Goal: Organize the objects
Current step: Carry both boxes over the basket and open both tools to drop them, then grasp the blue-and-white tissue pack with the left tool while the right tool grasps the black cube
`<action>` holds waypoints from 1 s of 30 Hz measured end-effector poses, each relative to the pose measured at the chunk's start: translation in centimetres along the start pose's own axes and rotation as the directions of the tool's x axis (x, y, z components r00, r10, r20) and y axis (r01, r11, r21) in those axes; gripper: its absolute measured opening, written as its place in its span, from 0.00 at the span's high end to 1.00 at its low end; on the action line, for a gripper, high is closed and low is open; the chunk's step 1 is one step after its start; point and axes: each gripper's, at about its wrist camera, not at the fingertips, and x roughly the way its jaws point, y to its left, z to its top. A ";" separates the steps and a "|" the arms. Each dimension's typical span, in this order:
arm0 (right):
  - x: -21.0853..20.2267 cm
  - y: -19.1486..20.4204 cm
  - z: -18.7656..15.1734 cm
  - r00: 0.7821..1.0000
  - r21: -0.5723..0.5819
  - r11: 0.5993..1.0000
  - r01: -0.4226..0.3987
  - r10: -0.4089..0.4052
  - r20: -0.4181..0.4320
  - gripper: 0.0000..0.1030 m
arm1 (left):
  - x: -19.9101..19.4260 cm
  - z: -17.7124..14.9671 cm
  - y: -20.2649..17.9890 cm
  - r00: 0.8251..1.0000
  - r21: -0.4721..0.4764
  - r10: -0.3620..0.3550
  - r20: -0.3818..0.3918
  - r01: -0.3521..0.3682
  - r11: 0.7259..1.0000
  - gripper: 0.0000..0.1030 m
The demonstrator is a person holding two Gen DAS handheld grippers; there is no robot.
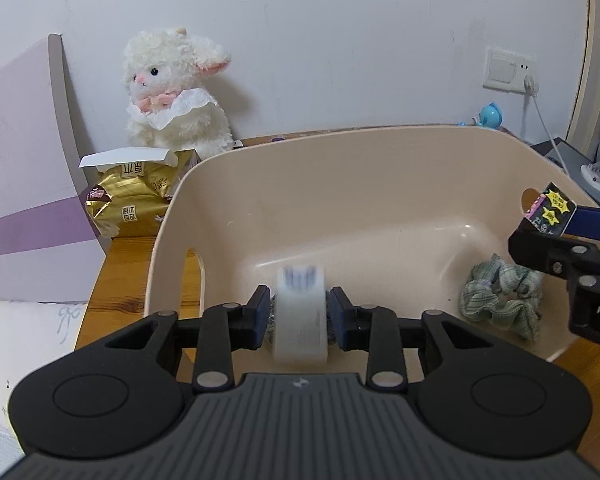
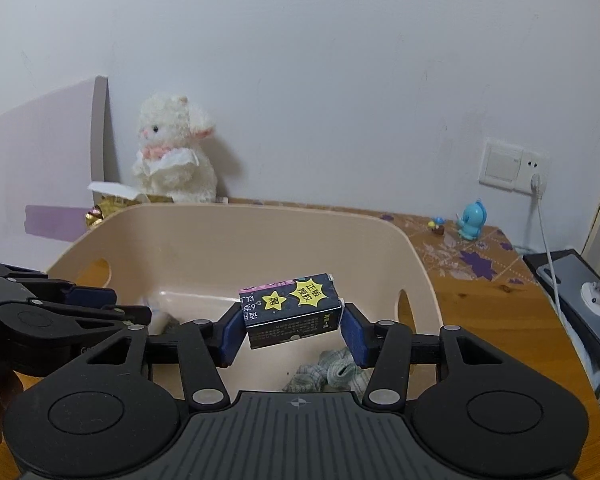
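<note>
Holding a blurred white object (image 1: 300, 316) between the pads of our left gripper (image 1: 300, 314), we keep it over the beige tub (image 1: 340, 168), low inside. Our right gripper (image 2: 294, 326) is closed on a dark box with yellow stars (image 2: 292, 314), tilted a little, above the same tub. A green striped scrunchie (image 1: 500, 300) lies on the tub floor. A white plush lamb (image 1: 176, 92) sits by the wall, behind a golden tissue pack (image 1: 128, 200).

Both wrist cameras look forward, close over the shared beige basket (image 1: 380, 152), probably side by side.
</note>
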 end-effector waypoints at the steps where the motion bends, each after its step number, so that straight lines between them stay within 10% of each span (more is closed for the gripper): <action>1: -0.3 0.0 0.1 1.000 0.001 1.000 0.002 -0.002 0.007 0.38 | -0.4 0.0 -0.1 1.000 0.001 -0.008 0.007 0.008 1.000 0.56; 4: -1.5 0.0 0.3 1.000 0.011 1.000 0.000 -0.001 0.029 0.34 | -1.5 0.0 -0.3 1.000 -0.004 -0.005 0.023 0.005 1.000 0.22; 30: -9.3 1.4 -5.2 0.997 0.012 0.997 -0.070 0.070 -0.013 0.13 | -10.6 -7.2 2.2 0.996 -0.074 0.086 0.010 -0.085 0.994 0.15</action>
